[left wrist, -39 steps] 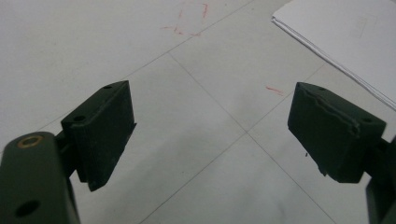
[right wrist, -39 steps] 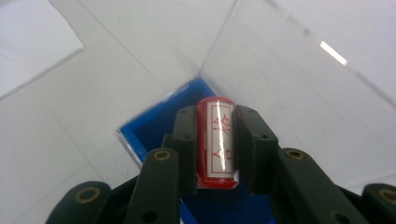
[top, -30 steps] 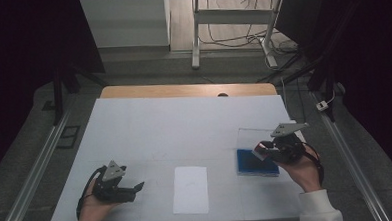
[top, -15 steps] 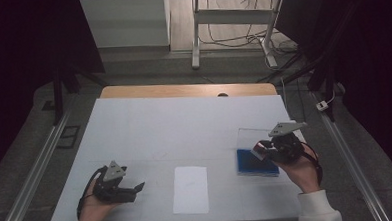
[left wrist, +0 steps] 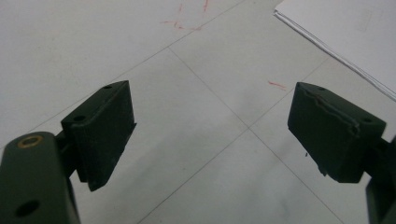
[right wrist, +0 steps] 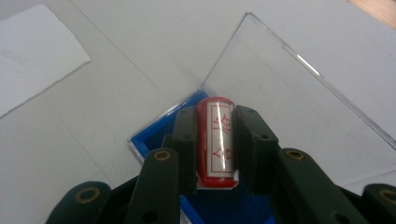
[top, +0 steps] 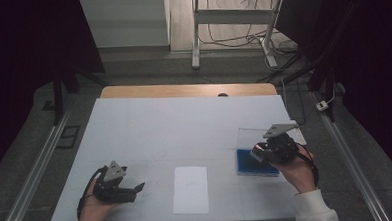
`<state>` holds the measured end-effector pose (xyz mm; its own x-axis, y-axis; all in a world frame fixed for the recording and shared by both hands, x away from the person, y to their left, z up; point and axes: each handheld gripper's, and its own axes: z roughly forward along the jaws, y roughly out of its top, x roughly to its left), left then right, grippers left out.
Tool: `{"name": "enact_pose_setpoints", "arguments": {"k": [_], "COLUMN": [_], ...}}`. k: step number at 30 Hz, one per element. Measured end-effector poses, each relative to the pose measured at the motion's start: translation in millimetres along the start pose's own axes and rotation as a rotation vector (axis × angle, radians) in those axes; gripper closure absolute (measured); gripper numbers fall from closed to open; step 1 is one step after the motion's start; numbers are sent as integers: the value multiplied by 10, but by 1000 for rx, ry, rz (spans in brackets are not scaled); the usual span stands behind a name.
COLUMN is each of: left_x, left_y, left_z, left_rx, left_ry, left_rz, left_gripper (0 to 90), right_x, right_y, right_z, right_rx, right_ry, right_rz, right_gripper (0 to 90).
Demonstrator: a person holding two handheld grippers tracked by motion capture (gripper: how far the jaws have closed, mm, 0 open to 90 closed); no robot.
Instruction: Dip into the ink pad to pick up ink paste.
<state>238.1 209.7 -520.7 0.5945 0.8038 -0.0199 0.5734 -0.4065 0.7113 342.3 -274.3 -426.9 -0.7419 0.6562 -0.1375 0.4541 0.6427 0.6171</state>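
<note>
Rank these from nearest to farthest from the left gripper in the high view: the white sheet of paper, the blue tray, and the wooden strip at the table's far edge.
From the left gripper:
1. White sheet of paper, just beside it toward the table's middle, near the front edge.
2. Blue tray, across the table, under the right gripper.
3. Wooden strip, along the far edge.

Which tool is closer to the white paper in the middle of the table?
The left tool is nearer. It lies just left of the white paper, jaws open and pointing at it. The right tool is farther off to the right, over the blue ink pad, holding a red stamp.
</note>
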Motion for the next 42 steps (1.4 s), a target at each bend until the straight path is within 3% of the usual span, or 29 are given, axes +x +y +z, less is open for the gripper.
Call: {"name": "enact_pose_setpoints", "arguments": {"k": [29,42], "left_x": [3,-3], "left_y": [-1,0], "left_z": [1,3], "left_rx": [1,4], "left_ry": [-4,-5], "left_rz": [2,4], "left_gripper": [148,148], "right_x": [-65,-78], "right_y": [-108,-122], "right_z": [313,326], "right_rx": [125,122], "right_ry": [-3,3], "right_rz": [-7,-2], "right_gripper": [702,703]}}
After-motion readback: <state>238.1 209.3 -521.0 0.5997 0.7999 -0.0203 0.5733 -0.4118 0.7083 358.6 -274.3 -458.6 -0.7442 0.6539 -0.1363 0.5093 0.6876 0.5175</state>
